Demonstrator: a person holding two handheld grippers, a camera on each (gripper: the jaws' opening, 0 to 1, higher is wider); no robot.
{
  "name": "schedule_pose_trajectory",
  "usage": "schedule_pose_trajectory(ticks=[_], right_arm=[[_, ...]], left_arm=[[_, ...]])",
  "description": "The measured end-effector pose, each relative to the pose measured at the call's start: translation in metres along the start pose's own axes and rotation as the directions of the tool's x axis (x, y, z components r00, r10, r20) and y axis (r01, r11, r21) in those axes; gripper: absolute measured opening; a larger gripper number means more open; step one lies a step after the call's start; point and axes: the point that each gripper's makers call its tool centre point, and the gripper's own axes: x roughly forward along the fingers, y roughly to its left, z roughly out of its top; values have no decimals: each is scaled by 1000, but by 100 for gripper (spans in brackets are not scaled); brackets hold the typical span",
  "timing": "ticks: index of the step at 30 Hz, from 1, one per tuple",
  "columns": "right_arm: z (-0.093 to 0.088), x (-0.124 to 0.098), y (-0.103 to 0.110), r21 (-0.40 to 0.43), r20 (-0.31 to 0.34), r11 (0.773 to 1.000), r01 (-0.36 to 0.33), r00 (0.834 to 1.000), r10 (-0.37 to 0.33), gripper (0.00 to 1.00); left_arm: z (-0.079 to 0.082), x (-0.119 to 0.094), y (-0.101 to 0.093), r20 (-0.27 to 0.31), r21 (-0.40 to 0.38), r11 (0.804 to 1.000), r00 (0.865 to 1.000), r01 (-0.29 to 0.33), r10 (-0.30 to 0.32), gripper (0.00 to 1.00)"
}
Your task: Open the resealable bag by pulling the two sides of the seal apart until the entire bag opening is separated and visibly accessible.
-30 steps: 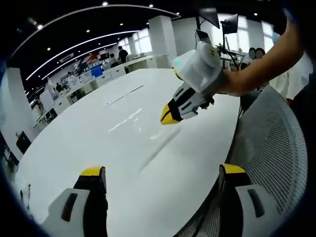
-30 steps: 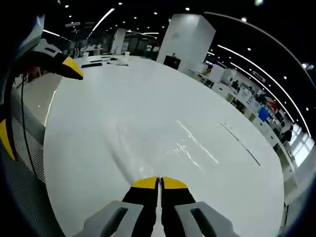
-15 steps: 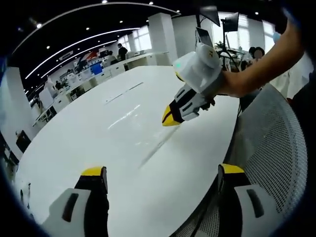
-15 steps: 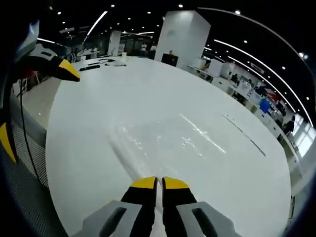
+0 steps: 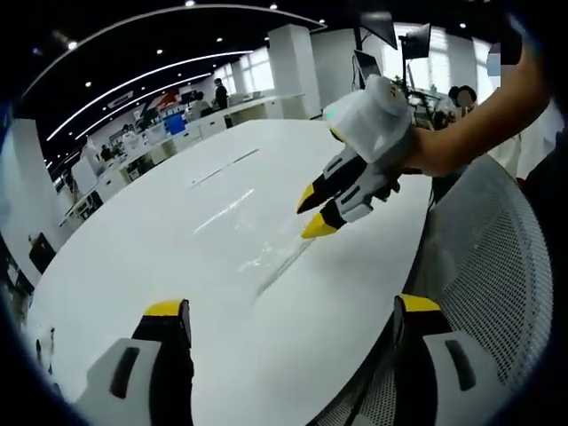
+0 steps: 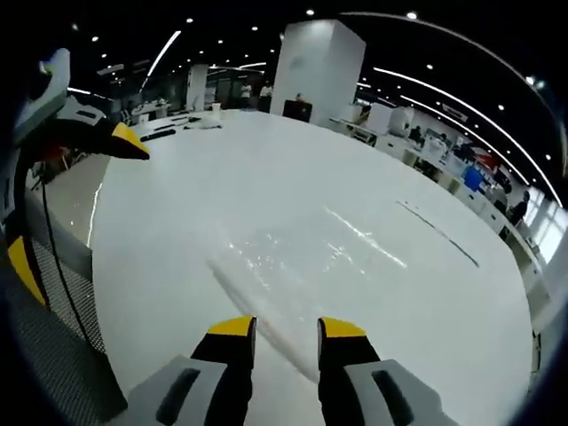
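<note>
A clear resealable bag lies flat on the white table; its glossy film is hard to make out. My right gripper is open just above the bag's near edge, with the edge strip running between its yellow-tipped jaws. In the left gripper view the same bag shows as a faint sheen with a straight edge line, and the right gripper hovers open over its far end, held by a person's hand. My left gripper stands wide open at the table's near edge, holding nothing, apart from the bag.
A grey mesh chair stands beside the table's edge on the right. The left gripper enters the right gripper view from the left. A white column and desks stand beyond the table. People stand in the background.
The right gripper's jaws, shut one second and half a second ago, have opened. The left gripper has stayed open and still.
</note>
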Motion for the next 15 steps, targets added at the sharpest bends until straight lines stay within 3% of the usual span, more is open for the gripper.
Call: schedule_pose_trajectory(ticks=[2, 5, 9, 15], right_arm=[[3, -9, 0, 28, 26, 1000, -2, 1000, 1, 39], [5, -24, 0, 47, 51, 999, -2, 999, 0, 43], [5, -41, -3, 85, 81, 996, 2, 997, -9, 47], [5, -72, -16, 232, 140, 972, 39, 987, -73, 53]], left_arm=[[7, -2, 2, 40, 10, 1000, 999, -12, 11, 95], [15, -5, 5, 88, -11, 1000, 996, -23, 24, 98], [20, -6, 7, 111, -29, 999, 994, -22, 25, 99], [23, -12, 13, 146, -110, 993, 988, -35, 51, 99]])
